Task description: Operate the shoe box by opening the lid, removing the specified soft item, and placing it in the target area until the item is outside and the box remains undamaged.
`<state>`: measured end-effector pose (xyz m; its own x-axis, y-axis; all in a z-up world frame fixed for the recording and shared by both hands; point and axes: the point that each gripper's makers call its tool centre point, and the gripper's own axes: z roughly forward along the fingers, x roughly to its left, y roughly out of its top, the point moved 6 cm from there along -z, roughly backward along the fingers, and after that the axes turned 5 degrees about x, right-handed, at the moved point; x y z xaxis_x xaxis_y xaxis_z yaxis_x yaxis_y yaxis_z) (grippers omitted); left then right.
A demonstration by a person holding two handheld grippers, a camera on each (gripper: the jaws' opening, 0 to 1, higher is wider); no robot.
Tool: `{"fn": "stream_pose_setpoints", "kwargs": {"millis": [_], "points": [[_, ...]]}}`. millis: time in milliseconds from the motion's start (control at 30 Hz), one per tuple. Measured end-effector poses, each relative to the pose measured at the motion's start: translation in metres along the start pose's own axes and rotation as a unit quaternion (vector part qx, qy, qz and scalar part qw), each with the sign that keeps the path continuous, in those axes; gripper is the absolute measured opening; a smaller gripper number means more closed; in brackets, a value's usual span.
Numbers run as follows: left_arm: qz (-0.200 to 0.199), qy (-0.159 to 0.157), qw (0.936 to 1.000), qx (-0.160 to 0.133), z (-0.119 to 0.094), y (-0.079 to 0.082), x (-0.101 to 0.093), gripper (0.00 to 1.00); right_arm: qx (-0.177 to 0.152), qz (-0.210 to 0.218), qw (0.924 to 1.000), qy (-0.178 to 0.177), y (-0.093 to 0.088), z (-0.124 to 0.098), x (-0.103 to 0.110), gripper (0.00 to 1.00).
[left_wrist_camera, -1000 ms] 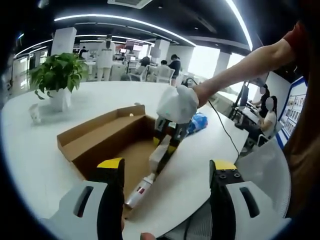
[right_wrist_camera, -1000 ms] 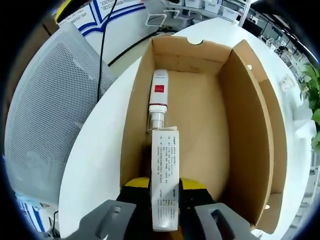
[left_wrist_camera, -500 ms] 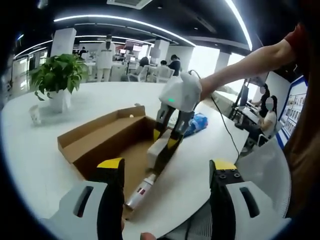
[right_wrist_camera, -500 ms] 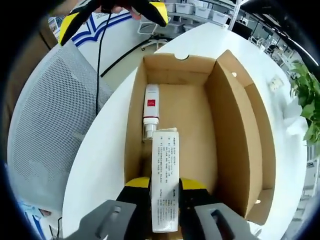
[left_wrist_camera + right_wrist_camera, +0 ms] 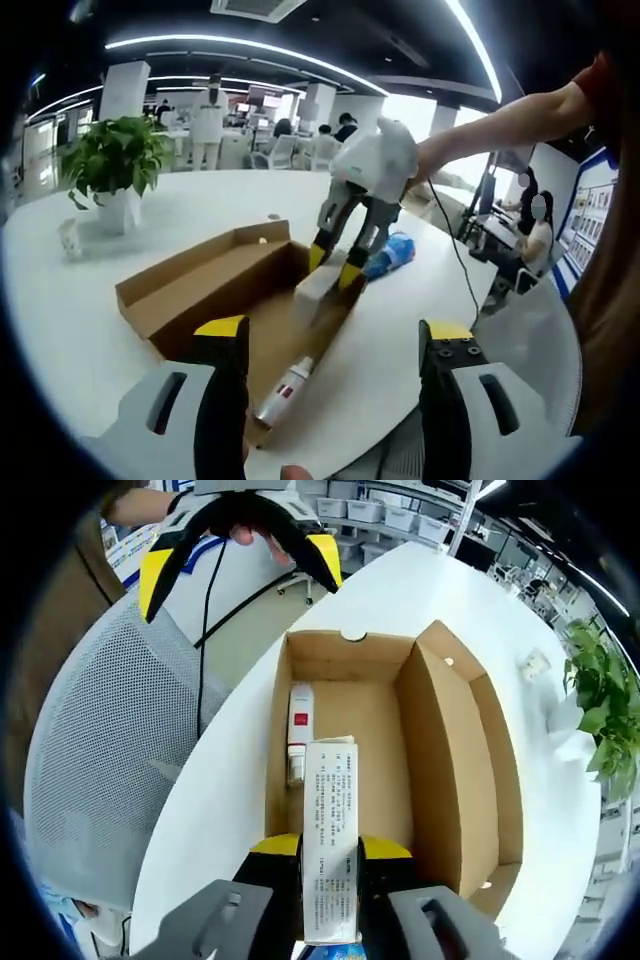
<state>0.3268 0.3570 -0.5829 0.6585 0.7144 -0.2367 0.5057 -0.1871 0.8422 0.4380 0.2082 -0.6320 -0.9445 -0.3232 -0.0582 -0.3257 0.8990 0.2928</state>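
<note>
The brown cardboard shoe box (image 5: 190, 290) lies open on the white table, its hinged lid (image 5: 500, 780) folded out flat beside it. My right gripper (image 5: 328, 848) is shut on a white printed carton (image 5: 329, 830) and holds it above the box. From the left gripper view, the right gripper (image 5: 335, 262) hangs over the box's far end with the carton (image 5: 316, 285) in its jaws. A white tube with a red label (image 5: 298, 723) lies on the box floor (image 5: 285, 385). My left gripper (image 5: 335, 328) is open at the box's near end, holding nothing.
A blue packet (image 5: 392, 252) lies on the table beyond the box. A potted plant (image 5: 105, 155) and a small white cup (image 5: 68, 232) stand at the far left. A grey mesh chair (image 5: 90, 780) sits by the table edge, with a black cable (image 5: 205, 620) near it.
The right gripper has risen with the white carton, from low inside the box to above it. The tube stays on the box floor. The left gripper has not moved.
</note>
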Motion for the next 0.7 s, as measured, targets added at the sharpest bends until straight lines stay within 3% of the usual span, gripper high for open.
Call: {"fn": "stream_pose_setpoints", "kwargs": {"millis": [367,700], "points": [[0.007,-0.004,1.0000,-0.004,-0.001,0.005,0.000,0.69,0.002,-0.001,0.9998,-0.017,-0.006,-0.028,0.008,0.15],[0.020,-0.017,0.9997,0.000,0.007,0.014,-0.005,0.69,0.003,0.033,0.9988,-0.036,-0.034,-0.048,0.018,0.15]]}}
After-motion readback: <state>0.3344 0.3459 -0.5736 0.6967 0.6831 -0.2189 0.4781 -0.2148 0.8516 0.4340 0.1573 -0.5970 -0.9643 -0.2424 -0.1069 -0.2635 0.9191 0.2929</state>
